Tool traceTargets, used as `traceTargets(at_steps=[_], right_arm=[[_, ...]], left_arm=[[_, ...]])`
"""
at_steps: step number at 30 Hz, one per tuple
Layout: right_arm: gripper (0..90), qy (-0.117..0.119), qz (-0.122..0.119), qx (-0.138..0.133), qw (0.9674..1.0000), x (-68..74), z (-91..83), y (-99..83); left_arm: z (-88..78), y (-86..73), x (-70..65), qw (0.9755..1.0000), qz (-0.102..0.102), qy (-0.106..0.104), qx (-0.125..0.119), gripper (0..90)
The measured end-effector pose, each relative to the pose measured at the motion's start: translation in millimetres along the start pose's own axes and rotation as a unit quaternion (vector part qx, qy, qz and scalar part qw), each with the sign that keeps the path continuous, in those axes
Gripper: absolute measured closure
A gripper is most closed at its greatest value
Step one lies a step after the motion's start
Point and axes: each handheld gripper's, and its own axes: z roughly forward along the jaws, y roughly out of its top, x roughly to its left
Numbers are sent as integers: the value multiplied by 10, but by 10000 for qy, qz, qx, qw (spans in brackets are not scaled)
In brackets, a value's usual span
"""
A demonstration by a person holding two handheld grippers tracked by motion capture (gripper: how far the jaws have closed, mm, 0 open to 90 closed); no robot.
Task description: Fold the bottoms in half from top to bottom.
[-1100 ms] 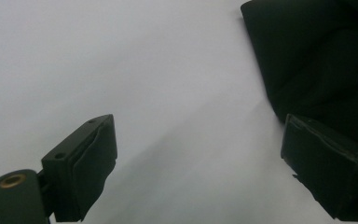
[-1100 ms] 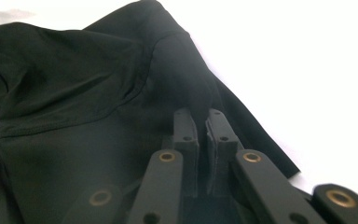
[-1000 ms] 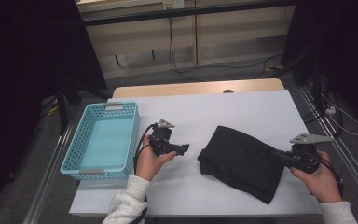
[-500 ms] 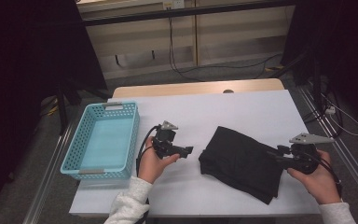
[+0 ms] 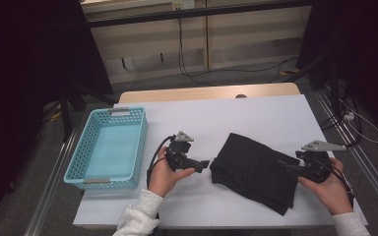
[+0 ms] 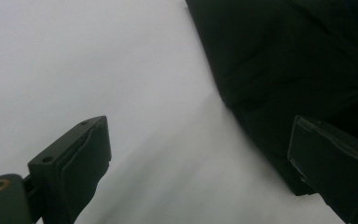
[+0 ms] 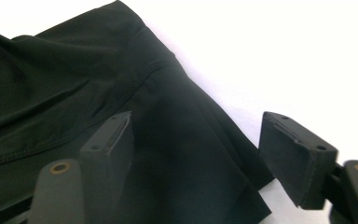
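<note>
My right gripper (image 7: 193, 156) has just been opening; its jaws stand wide apart over the folded black garment (image 7: 74, 98). The cloth's corner lies between them, unpinched, while white table (image 7: 279, 56) shows beyond the right jaw.

Grey floor (image 5: 256, 81) with trailing cables (image 5: 197, 73), pale wall panels (image 5: 142, 54), dark curtains (image 5: 24, 73) at the sides.

Overhead light is brightening the white surface (image 5: 256, 118) almost to glare, the surrounding room is staying dim, and both close gripper views are blurring softly.
</note>
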Motion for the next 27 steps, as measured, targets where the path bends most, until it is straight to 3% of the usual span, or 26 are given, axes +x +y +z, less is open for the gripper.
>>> traceTargets(at_steps=[13, 16, 20, 22, 27], right_arm=[[195, -41, 2, -58, 10000, 38, 23, 2], [195, -51, 16, -55, 10000, 36, 25, 0], [195, -44, 26, -56, 10000, 39, 23, 0], [195, -47, 23, -78, 10000, 38, 20, 5], [195, -29, 34, -101, 9999, 31, 4, 8]], left_arm=[[140, -82, -216, 9989, 407, -202, 141, 115], [198, -99, -240, 9989, 345, -275, 130, 152], [224, -109, -249, 9989, 332, -327, 89, 283], [227, -112, -263, 9992, 321, -253, 16, 342], [274, -137, -275, 9988, 259, -379, 184, 478]])
